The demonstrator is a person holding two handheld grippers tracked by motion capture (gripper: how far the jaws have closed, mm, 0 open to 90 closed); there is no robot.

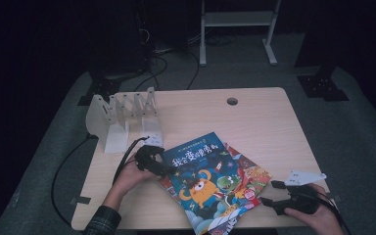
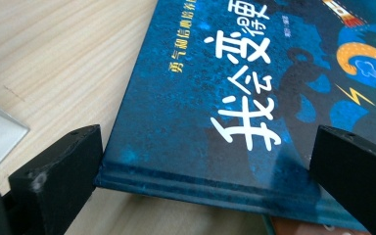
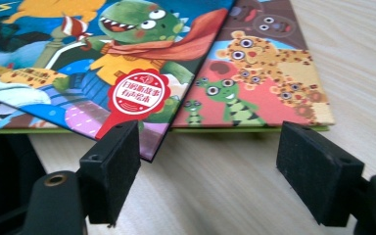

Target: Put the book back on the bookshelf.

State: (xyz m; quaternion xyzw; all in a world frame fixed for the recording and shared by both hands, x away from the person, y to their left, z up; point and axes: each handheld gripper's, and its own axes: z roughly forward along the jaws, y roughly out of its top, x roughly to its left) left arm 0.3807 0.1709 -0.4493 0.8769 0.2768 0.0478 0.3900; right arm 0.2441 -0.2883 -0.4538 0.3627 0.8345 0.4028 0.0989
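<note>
1. A white folding book rack [image 1: 122,117] stands at the far left of the light wooden surface [image 1: 264,127].
2. A round cable hole [image 1: 232,101] sits near the surface's far edge.
3. A white frame [image 1: 237,29] stands on the floor beyond.

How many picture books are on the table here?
At least 2, stacked askew: the blue book on top by the left gripper, and the red book under it, nearer the right gripper. More may lie beneath.

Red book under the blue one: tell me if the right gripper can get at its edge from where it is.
Probably yes. The right gripper is open and faces the red book, whose near edge lies bare on the table. The blue book overlaps only one side.
</note>
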